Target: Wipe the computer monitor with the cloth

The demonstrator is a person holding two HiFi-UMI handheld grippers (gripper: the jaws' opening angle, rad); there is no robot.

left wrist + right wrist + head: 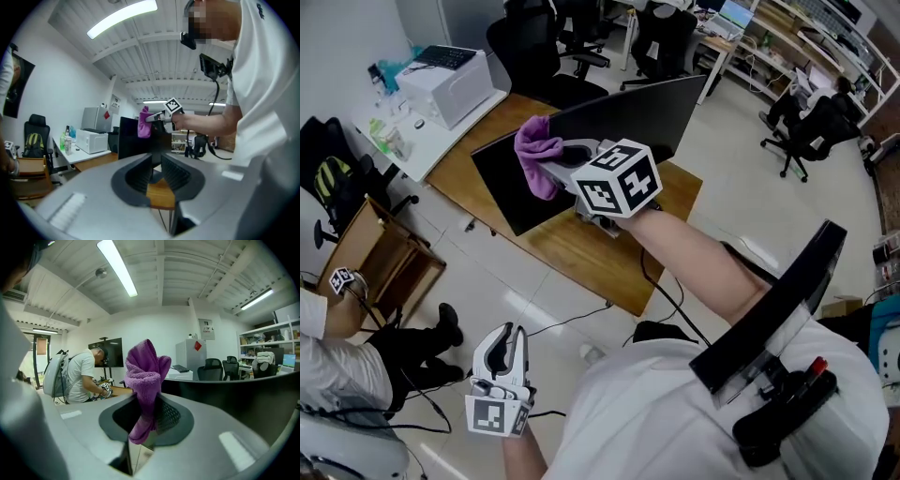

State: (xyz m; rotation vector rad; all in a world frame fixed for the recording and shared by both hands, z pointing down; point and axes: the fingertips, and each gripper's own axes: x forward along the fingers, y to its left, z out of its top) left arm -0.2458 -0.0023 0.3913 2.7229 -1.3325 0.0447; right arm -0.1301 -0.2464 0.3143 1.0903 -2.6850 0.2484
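Note:
A black curved monitor (623, 122) stands on a wooden desk (581, 248). My right gripper (562, 161), with its marker cube, is shut on a purple cloth (536, 155) and holds it against the monitor's upper left part. In the right gripper view the cloth (146, 376) sticks up between the jaws of the right gripper (149, 414), with the monitor (243, 399) to the right. My left gripper (504, 339) hangs low beside the person's body, away from the desk. Its jaws (157, 166) stand almost together with nothing between them, and it looks towards the monitor (131, 140) and the cloth (143, 123).
A white printer (450, 84) sits on a side table at the back left. Black office chairs (534, 42) stand behind the desk. A second person (333, 347) works at the left near a wooden box (389, 258). Cables (572, 319) lie on the floor.

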